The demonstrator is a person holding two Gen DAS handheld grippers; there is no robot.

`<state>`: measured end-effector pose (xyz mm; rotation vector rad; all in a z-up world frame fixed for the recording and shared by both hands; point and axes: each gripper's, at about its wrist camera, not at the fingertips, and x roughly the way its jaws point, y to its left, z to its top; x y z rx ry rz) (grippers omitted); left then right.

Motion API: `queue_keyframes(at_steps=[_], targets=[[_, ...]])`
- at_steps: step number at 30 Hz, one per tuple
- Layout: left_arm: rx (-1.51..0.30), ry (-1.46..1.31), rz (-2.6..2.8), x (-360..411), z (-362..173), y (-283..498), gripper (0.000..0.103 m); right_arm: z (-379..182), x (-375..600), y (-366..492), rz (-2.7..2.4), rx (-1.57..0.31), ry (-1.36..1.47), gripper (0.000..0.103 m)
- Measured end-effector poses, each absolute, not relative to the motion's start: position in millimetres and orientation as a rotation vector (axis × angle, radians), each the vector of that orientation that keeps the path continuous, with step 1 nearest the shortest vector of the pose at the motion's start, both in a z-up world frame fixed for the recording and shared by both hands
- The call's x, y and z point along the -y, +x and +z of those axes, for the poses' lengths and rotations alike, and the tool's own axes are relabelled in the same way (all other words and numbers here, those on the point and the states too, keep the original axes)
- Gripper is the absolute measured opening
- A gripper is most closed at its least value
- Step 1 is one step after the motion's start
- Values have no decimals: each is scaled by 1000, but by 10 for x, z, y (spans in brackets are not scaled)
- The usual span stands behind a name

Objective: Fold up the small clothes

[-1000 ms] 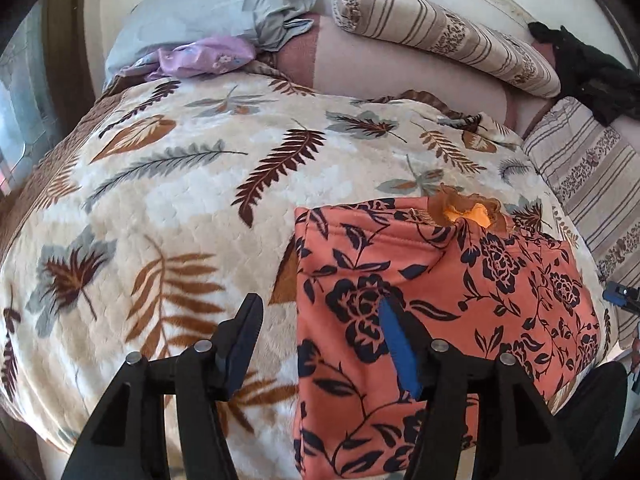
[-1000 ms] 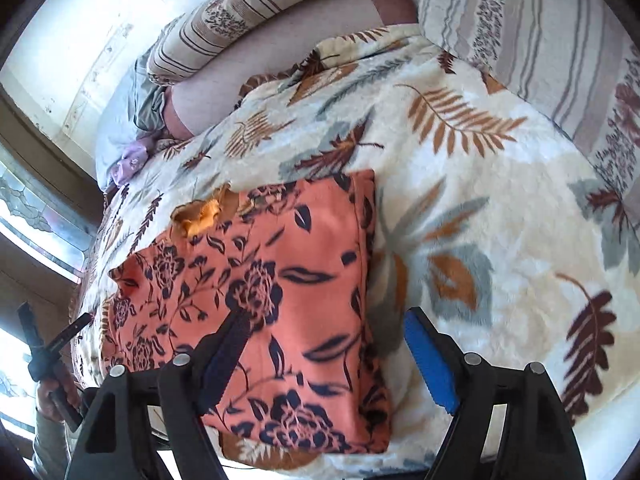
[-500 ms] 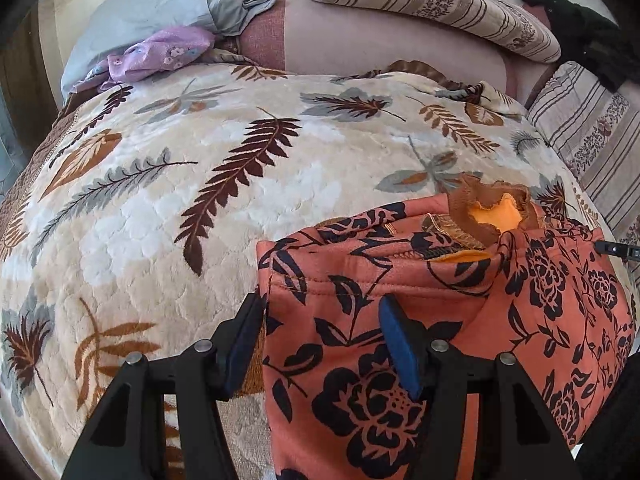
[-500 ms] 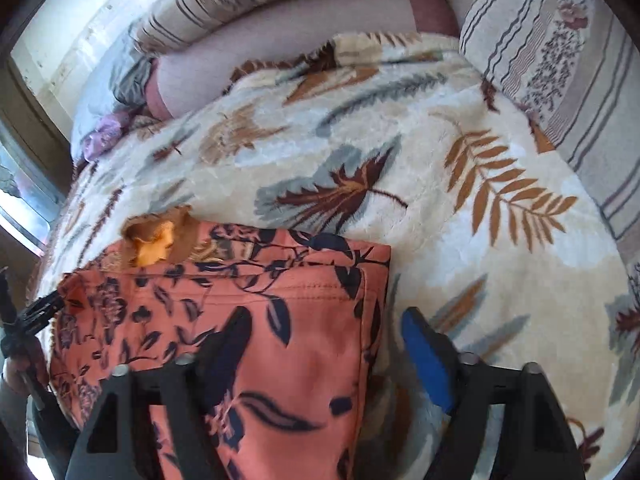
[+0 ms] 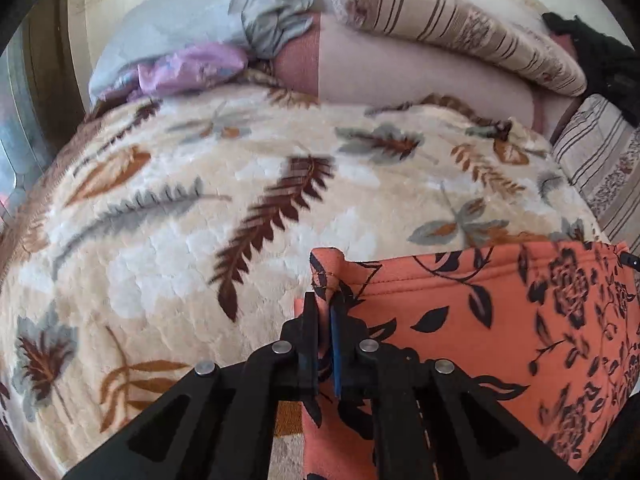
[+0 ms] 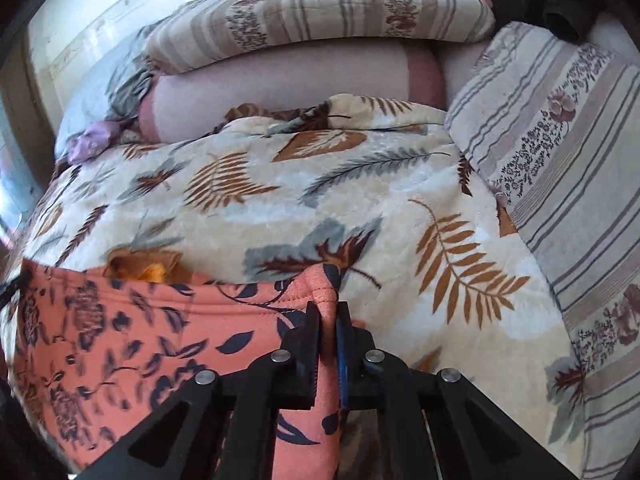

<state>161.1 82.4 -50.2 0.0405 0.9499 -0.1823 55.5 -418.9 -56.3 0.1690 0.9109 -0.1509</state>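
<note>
The left gripper (image 5: 325, 312) pinches the left corner of the orange flowered garment (image 5: 500, 320), low in the frame's middle. The right gripper (image 6: 329, 320) pinches its right corner, jaws pressed together on the cloth. The garment lies on a leaf-patterned blanket (image 6: 300, 200), with striped pillows (image 6: 320, 20) above.

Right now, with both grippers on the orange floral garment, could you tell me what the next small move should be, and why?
Probably lift both corners together and carry them forward over the garment. The left gripper and right gripper are each shut on a far corner of the orange floral garment, whose edge is stretched between them while the rest lies on the leaf-print blanket, so the fold looks ready to make.
</note>
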Motion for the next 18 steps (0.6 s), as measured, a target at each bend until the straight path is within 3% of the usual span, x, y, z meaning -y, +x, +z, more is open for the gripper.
queue_keyframes(at_steps=[2, 4, 6, 8, 9, 12, 15, 18], targets=[[-1011, 69, -153, -794, -752, 1741, 11, -1025, 4293, 739, -104, -1073, 293, 12], [-979, 62, -148, -802, -605, 1685, 13, -1051, 4335, 665, -118, -1035, 347, 13], [-924, 39, -135, -867, -372, 1554, 28, -894, 4351, 528, -134, -999, 374, 24], [-850, 26, -119, -942, -98, 1352, 44, -680, 4345, 336, -157, -949, 359, 62], [-818, 13, -120, -973, 37, 1222, 45, -563, 4339, 213, -163, -907, 366, 68], [-748, -9, -146, -984, 344, 791, 51, -253, 4260, -165, -73, -820, 467, 69], [-711, 4, -185, -861, 453, 331, 65, -110, 4080, -571, 68, -750, 599, 71], [-733, 18, -204, -714, 271, 28, 70, -259, 3867, -841, 210, -737, 736, 81]])
